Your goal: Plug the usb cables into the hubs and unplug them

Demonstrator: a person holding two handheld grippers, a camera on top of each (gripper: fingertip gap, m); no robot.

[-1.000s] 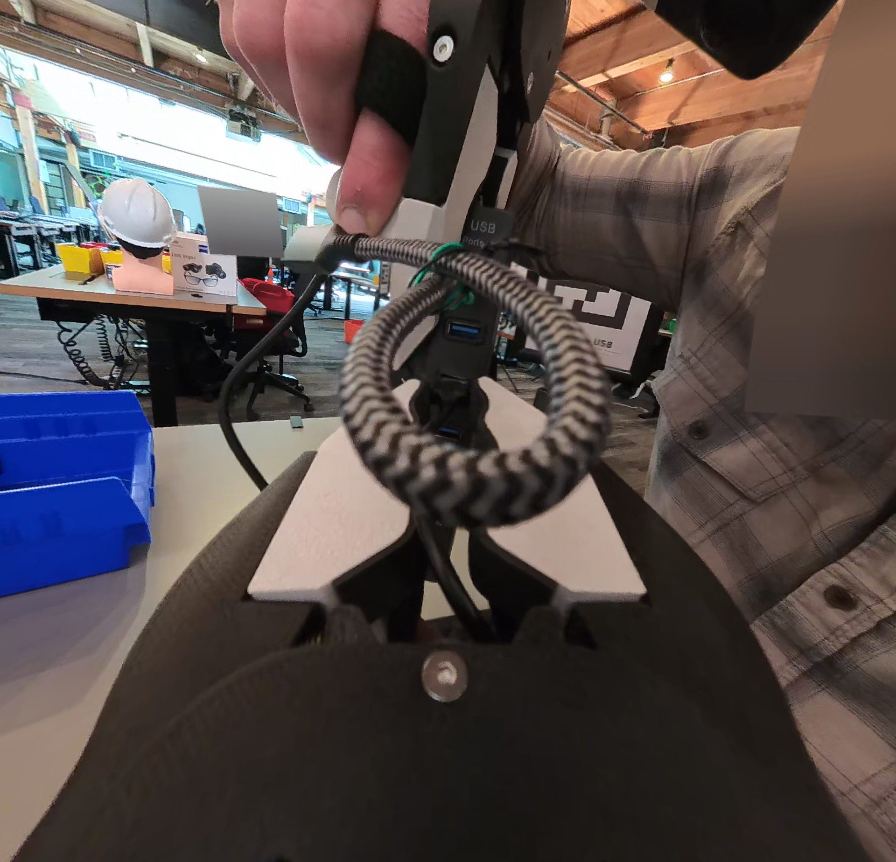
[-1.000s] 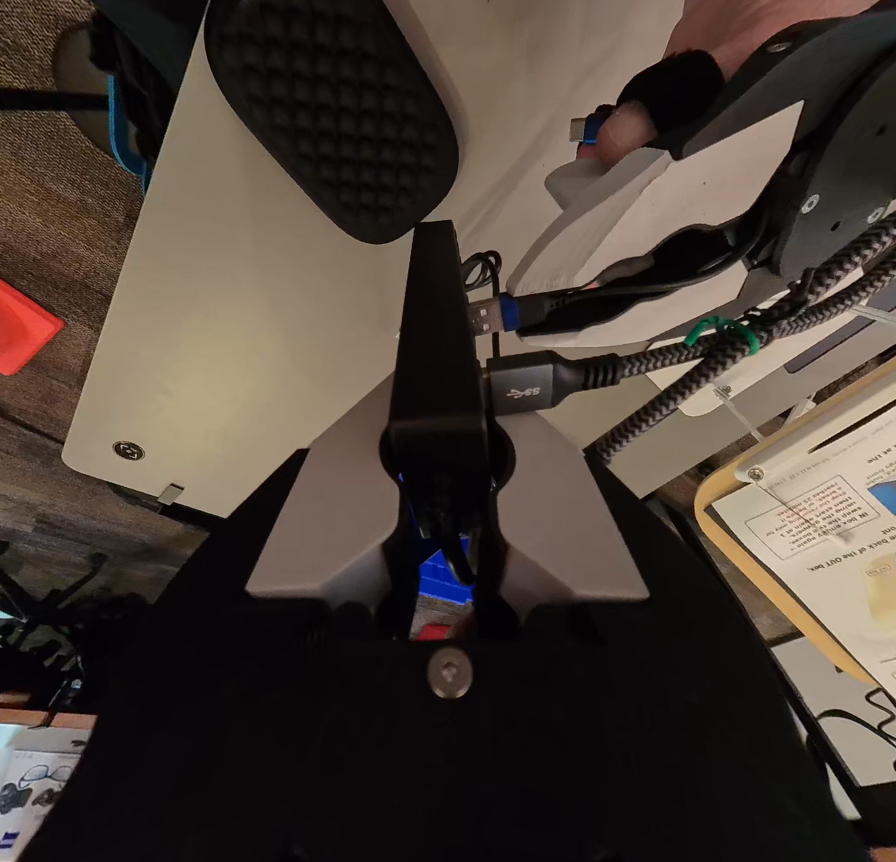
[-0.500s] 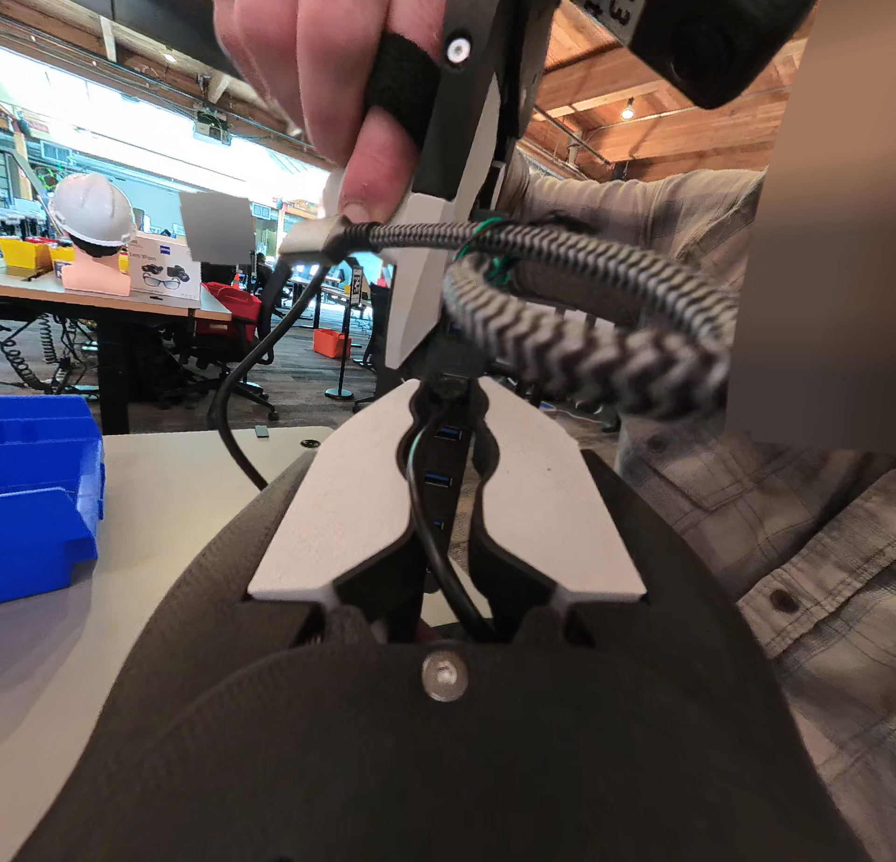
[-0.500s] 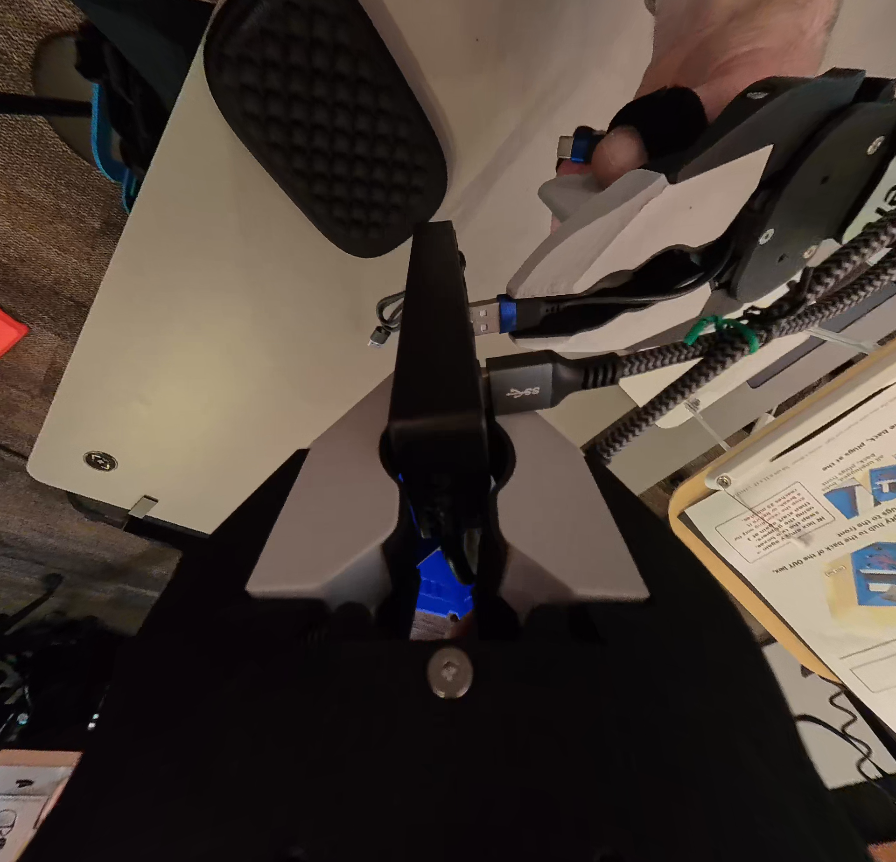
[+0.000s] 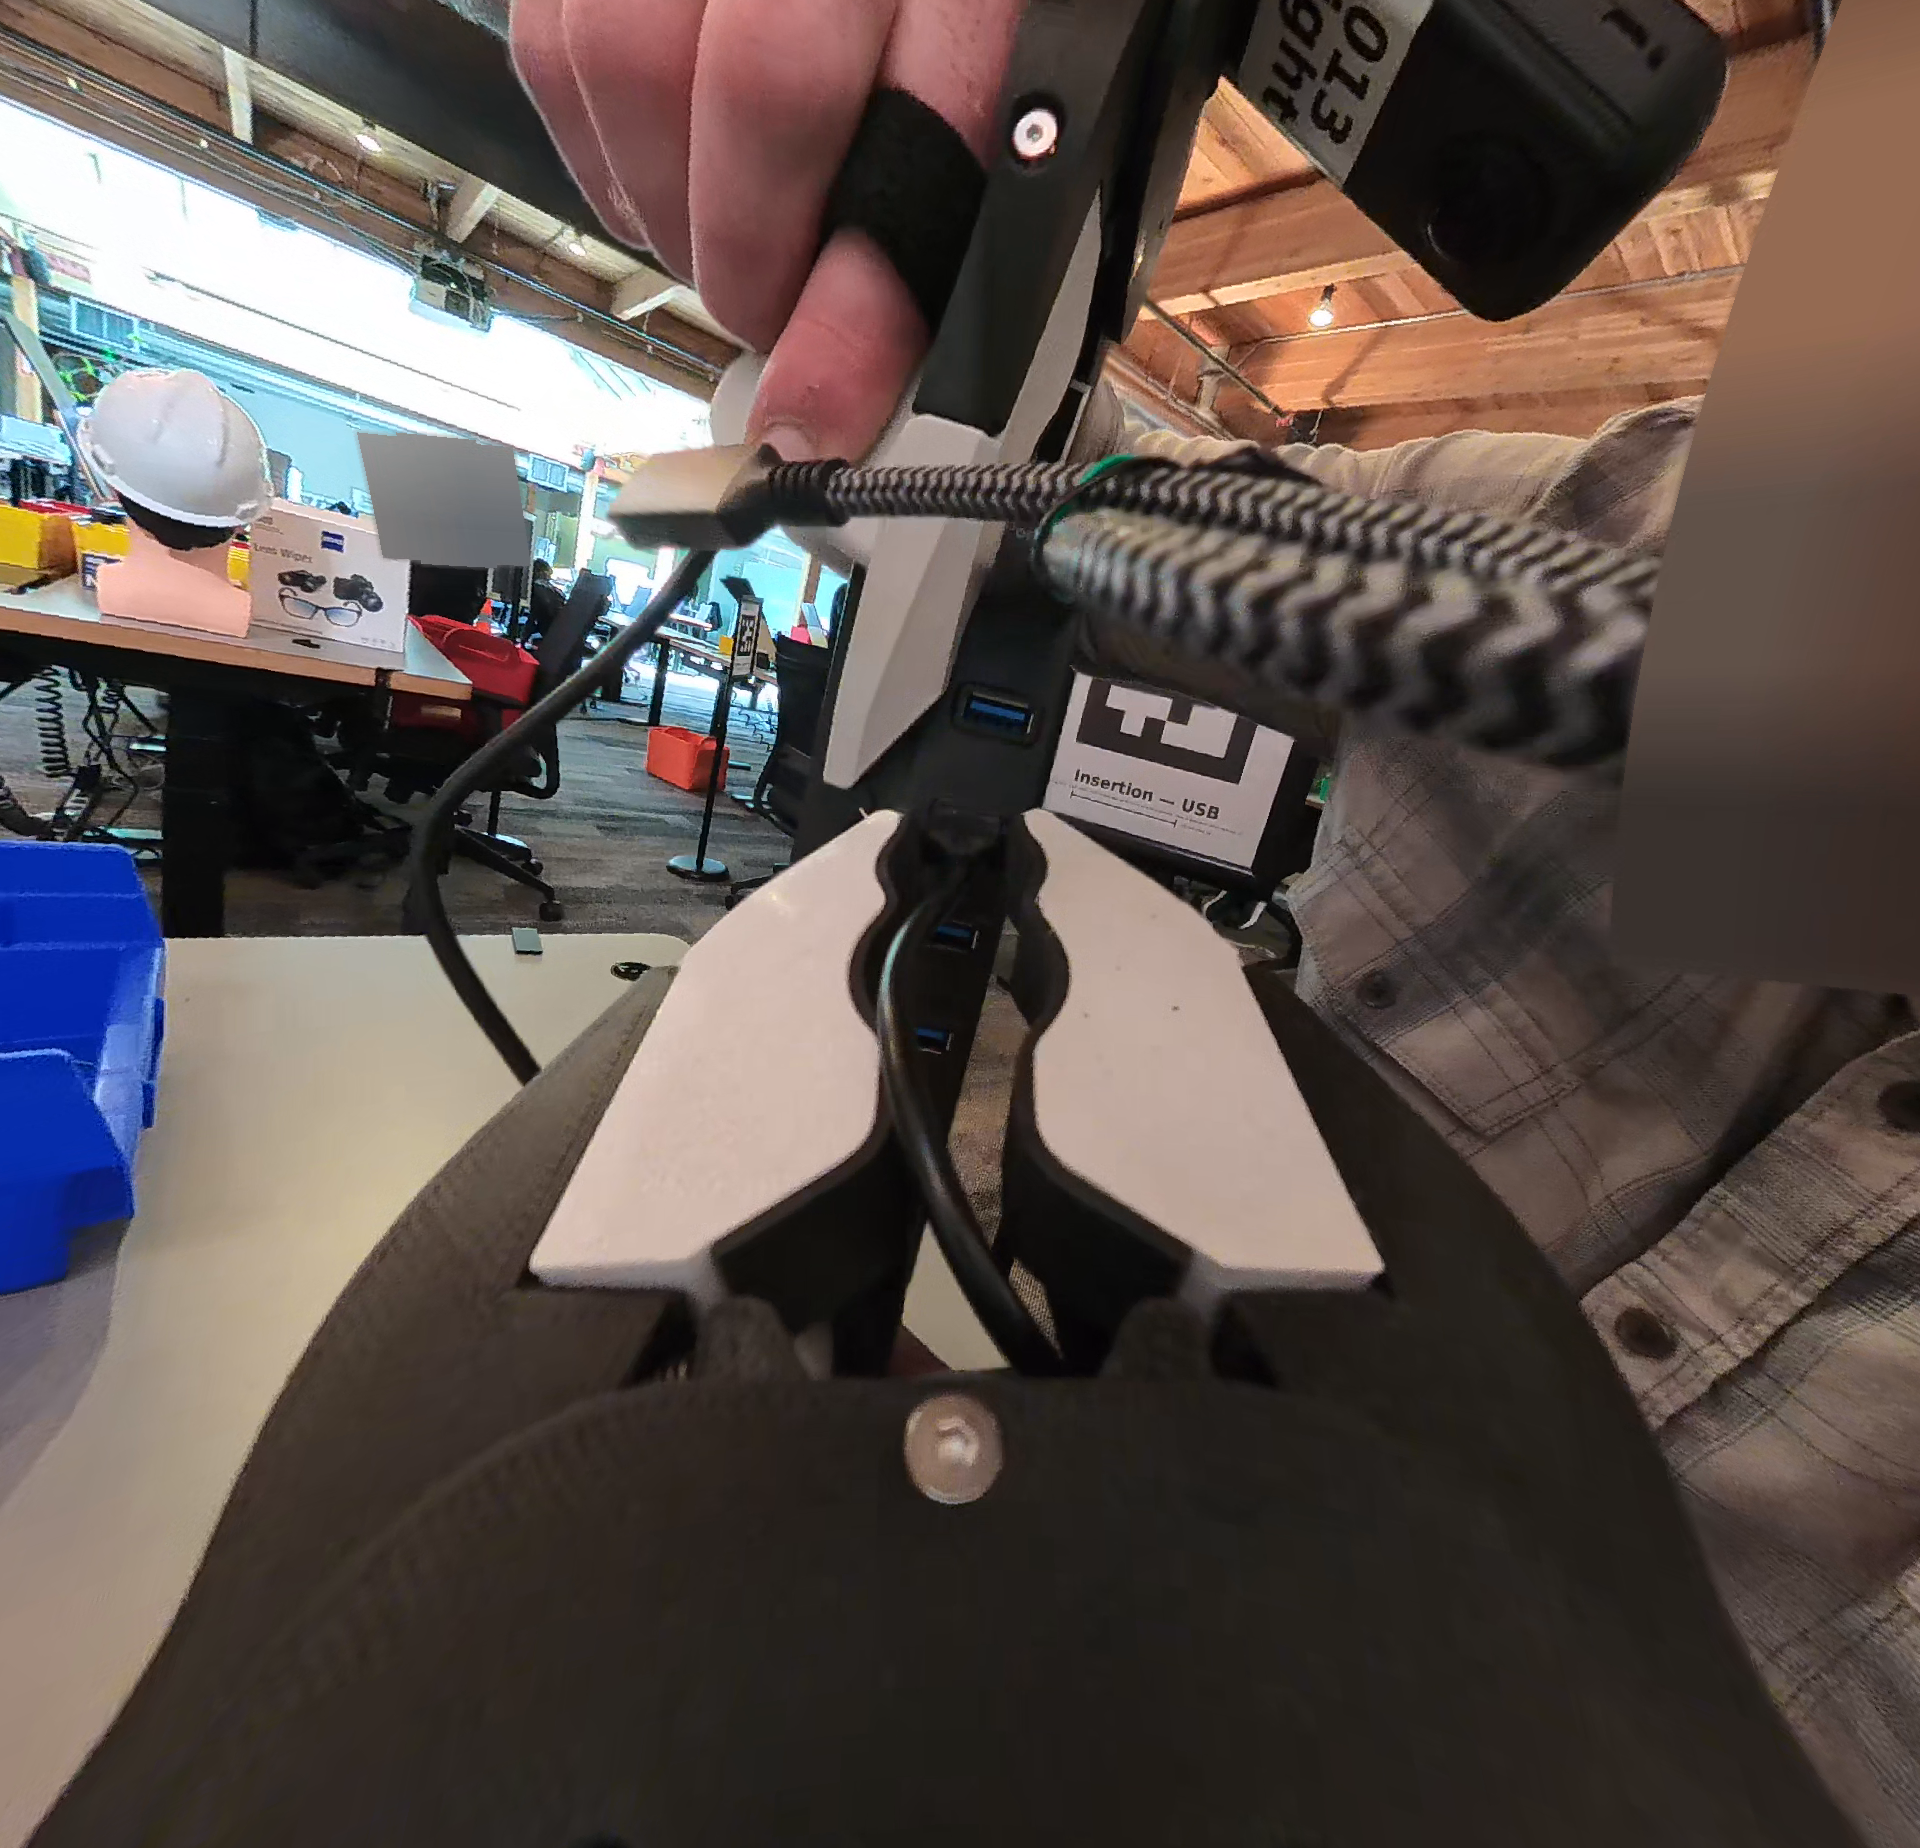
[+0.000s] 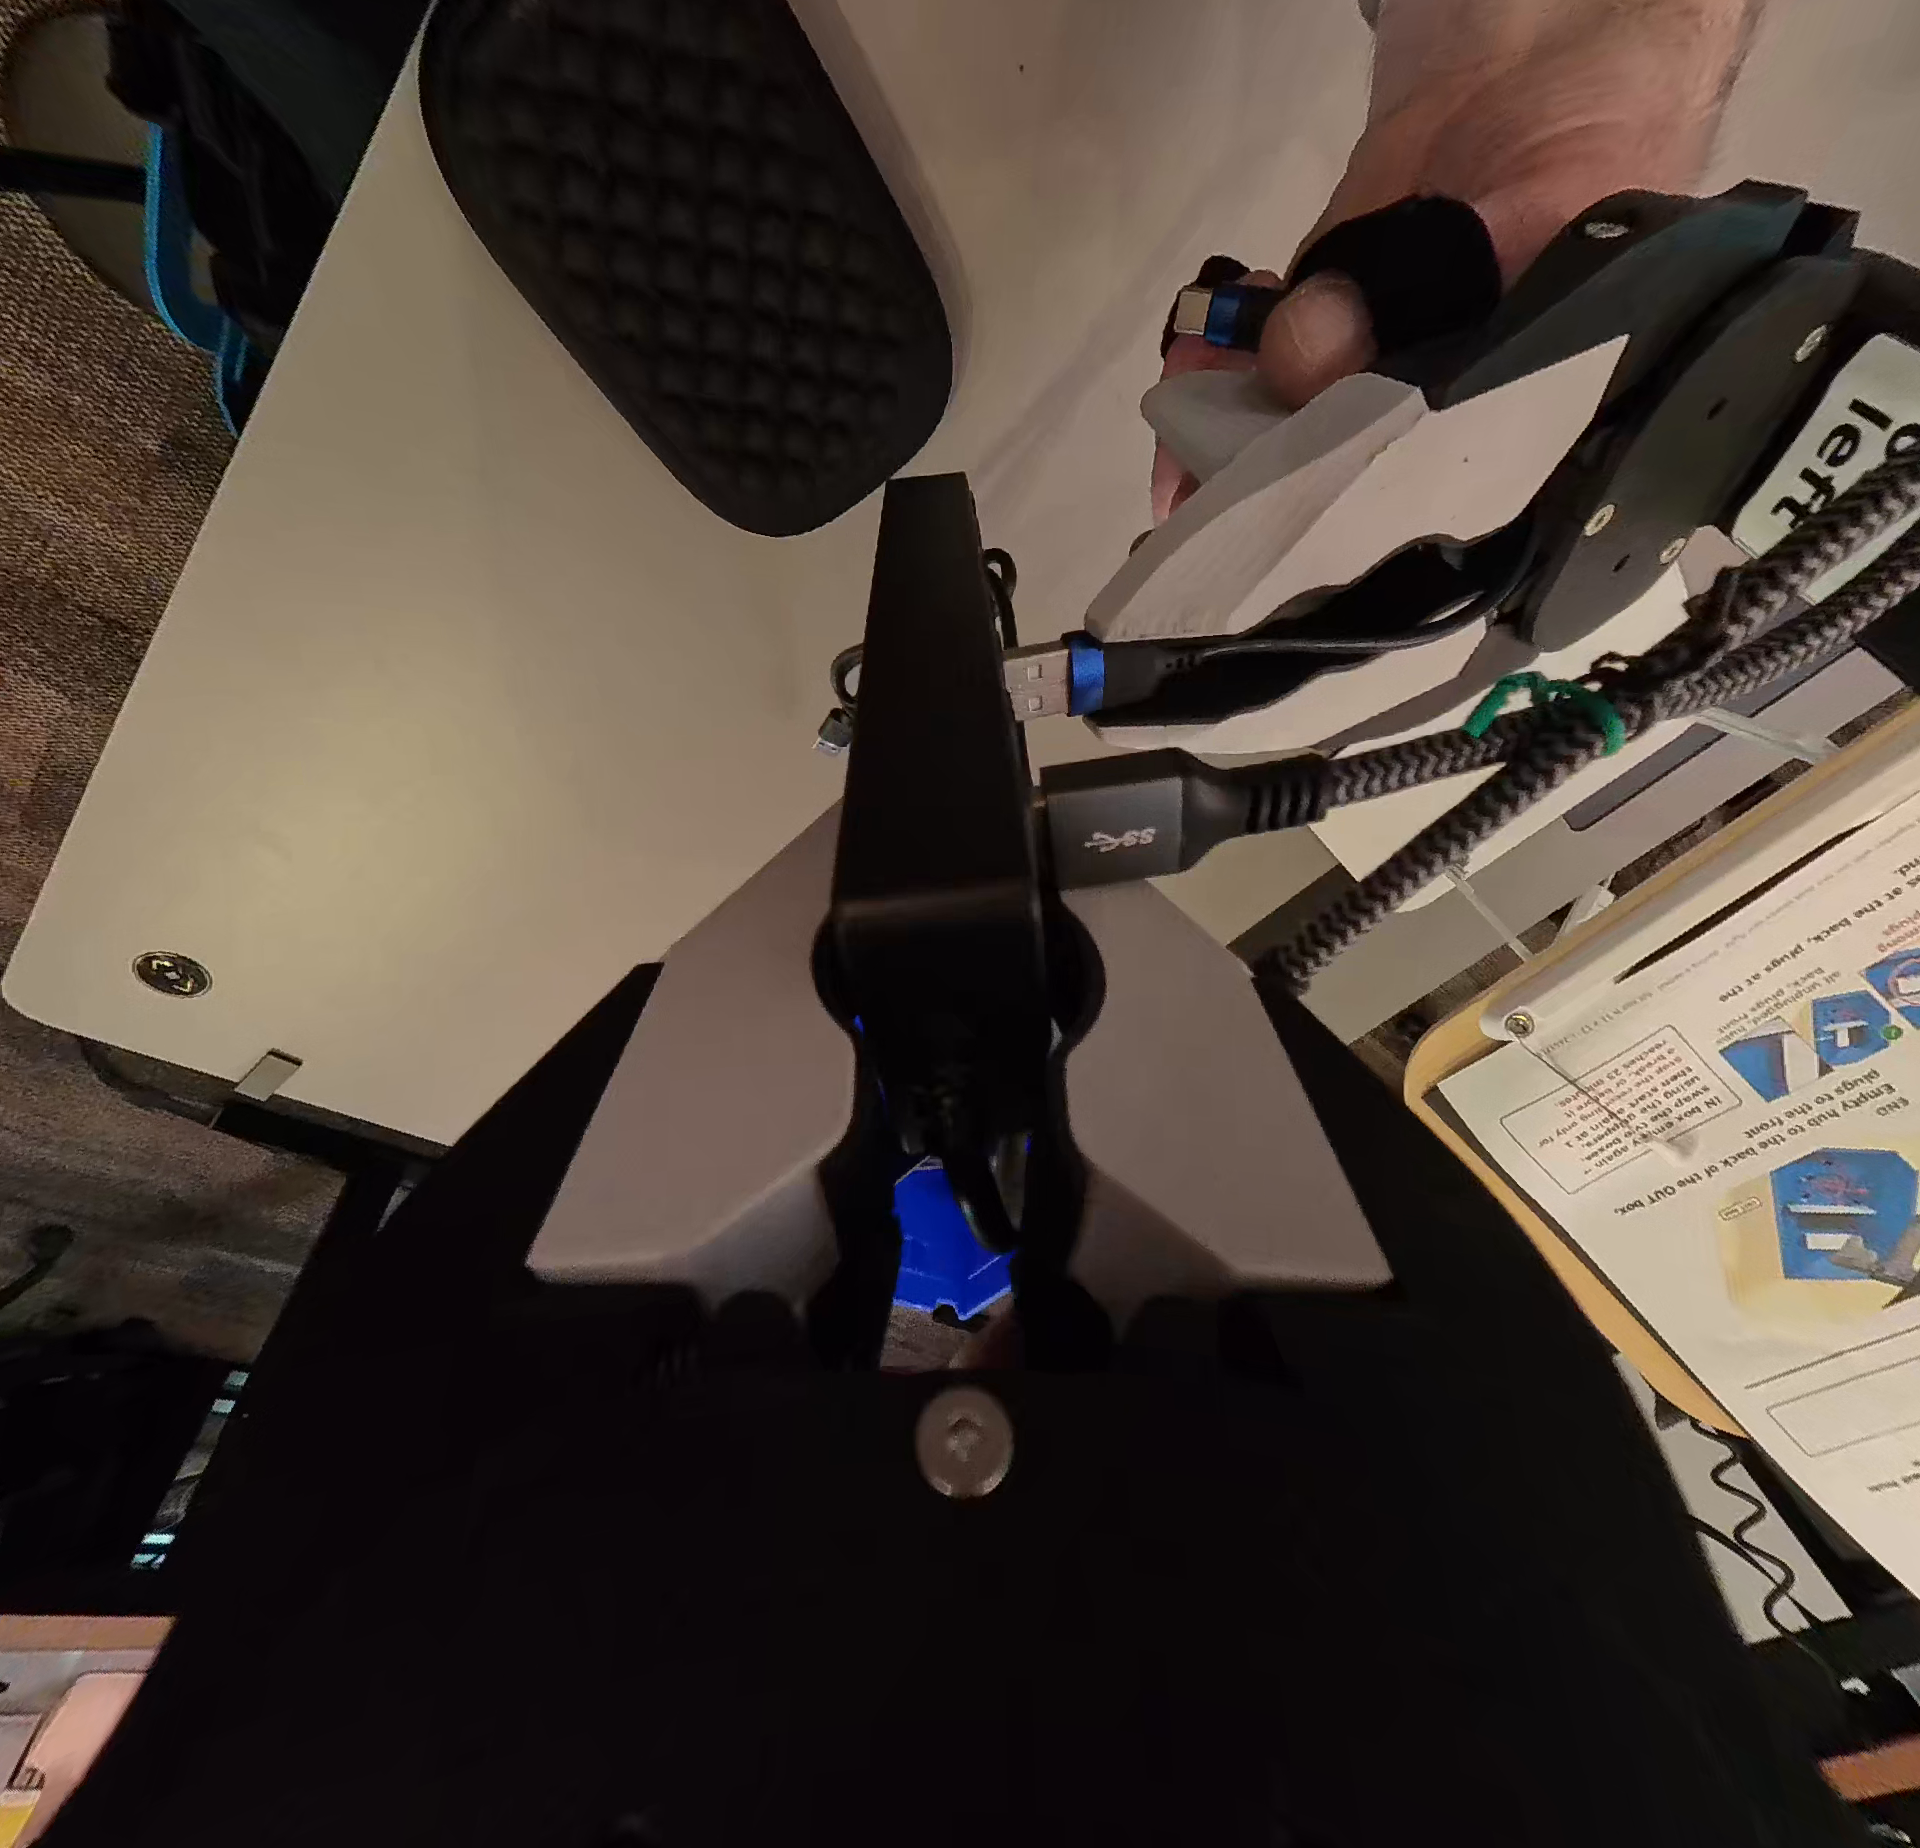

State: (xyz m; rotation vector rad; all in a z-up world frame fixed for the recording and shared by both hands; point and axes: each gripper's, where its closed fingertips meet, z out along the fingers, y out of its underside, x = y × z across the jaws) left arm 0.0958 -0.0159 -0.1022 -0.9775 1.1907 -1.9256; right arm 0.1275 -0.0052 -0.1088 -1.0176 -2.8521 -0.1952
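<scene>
My right gripper [image 6: 940, 863] is shut on a black USB hub [image 6: 925, 738] and holds it above the table. A grey plug [image 6: 1117, 811] of a black-and-white braided cable [image 6: 1558, 749] sits in the hub port nearest my right fingers. My left gripper [image 6: 1112, 676] is shut on a black USB plug with a blue collar [image 6: 1049, 676]. The plug's metal tip meets the hub's port side, and I cannot tell how deep it is. In the left wrist view my left gripper [image 5: 956, 832] faces the hub's blue ports [image 5: 997, 712], with the braided cable [image 5: 1299, 593] crossing above.
A black textured pad [image 6: 675, 240] lies on the white table [image 6: 416, 759]. An instruction sheet on a wooden board [image 6: 1714, 1123] is at the right. Blue bins [image 5: 62, 1071] stand on the table's left. The person's plaid shirt [image 5: 1558, 1123] is close on the right. Left and right tips are no more than a few centimetres apart.
The braided loop has swung from in front of my left fingers up and to the right. Both grippers have shifted together over the table. The black plug stays at the hub's side.
</scene>
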